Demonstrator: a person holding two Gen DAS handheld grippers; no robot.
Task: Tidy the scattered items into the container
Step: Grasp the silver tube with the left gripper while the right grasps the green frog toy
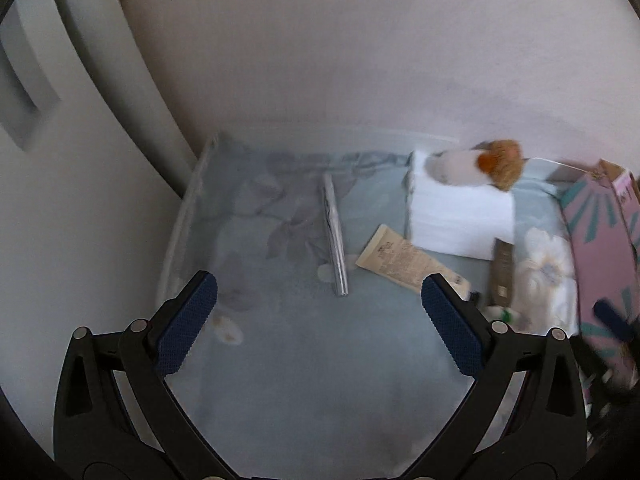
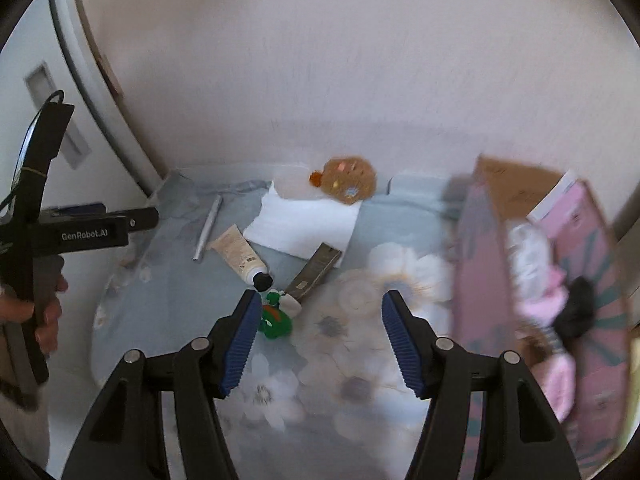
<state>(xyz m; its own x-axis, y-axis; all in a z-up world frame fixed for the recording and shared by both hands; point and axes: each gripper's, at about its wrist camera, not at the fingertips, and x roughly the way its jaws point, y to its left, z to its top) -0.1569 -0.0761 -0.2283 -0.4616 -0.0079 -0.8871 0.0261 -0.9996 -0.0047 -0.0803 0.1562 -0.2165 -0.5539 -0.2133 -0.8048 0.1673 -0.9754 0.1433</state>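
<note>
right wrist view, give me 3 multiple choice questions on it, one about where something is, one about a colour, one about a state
1. Where does the pink box stand?
A. at the right of the bedspread
B. at the left, against the door
C. on the white folded cloth

2. What colour is the cap of the cream tube?
A. red
B. black
C. white

3. How is the right gripper?
A. shut on the silver pen
B. shut on the green toy
C. open, holding nothing

Answers:
1 A: the box fills the right side of the view.
2 B: a dark cap ends the tube, near the toy.
3 C: the blue pads stand apart with only bedspread between them.
</note>
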